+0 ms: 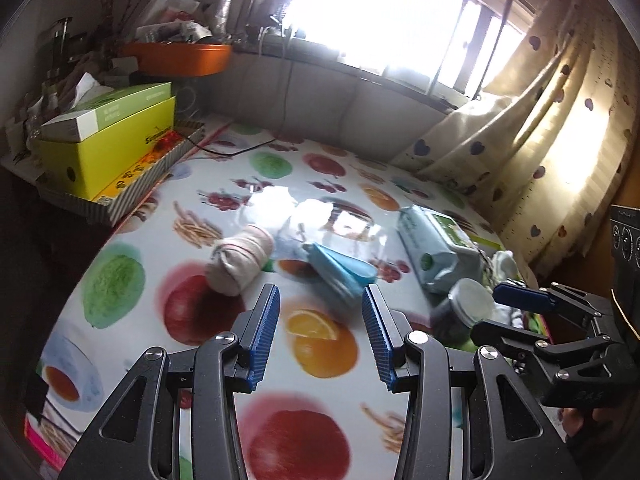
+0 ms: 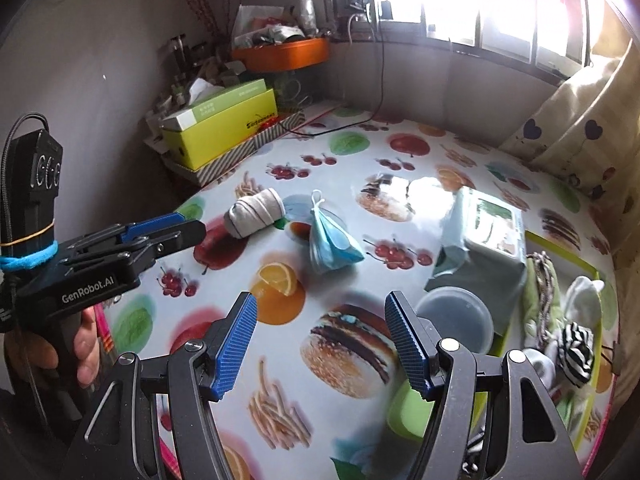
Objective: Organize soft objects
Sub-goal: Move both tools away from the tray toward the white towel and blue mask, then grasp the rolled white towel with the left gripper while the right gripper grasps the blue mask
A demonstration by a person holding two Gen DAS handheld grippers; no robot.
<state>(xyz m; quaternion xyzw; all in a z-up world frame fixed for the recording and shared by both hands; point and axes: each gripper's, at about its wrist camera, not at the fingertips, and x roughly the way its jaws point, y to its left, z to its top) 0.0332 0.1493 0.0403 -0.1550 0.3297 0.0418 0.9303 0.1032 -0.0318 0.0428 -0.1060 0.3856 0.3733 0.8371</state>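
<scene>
While you hold both tools over the round table in its glossy fruit-and-burger print oilcloth (image 2: 352, 344), your left gripper (image 1: 320, 312) and right gripper (image 2: 320, 320) each stand with blue ribbed fingers spread apart and nothing between them. Ahead on the cloth lie a rolled beige sock bundle (image 1: 240, 264) and, just beside it, a folded light-blue face mask (image 2: 332, 244). A pale-green wet-wipes pack (image 2: 488, 236) and a lidded round plastic tub (image 2: 456, 316) sit by the lime-green tray (image 2: 560, 248) of socks. Behind, a yellow-green cardboard box (image 2: 224, 136), a bright window (image 1: 400, 12) and a heart-print curtain (image 1: 540, 140).
</scene>
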